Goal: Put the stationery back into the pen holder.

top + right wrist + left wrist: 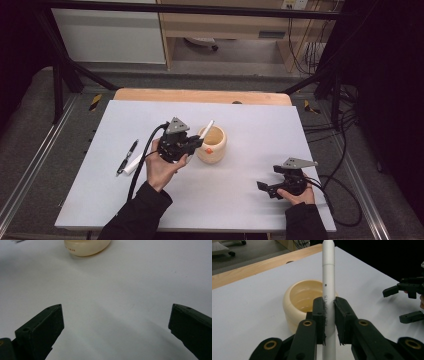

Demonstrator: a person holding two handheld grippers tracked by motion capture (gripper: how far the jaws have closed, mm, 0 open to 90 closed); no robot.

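My left gripper (198,141) is shut on a white pen (328,282), which sticks out upward past its black jaws. In the high view the white pen (206,129) slants over the rim of a cream round cup (213,145) just right of that gripper. The cup (300,298) is open at the top and looks empty inside. My right gripper (262,187) rests low at the table's front right, open, with bare white table between its jaws (115,322). The cup's base (86,247) is at the top of the right gripper view.
A black pen (127,157) lies on the white table (240,200) at the left, beside a small white object. A wooden strip (200,96) runs along the table's far edge. Cables trail off the right side.
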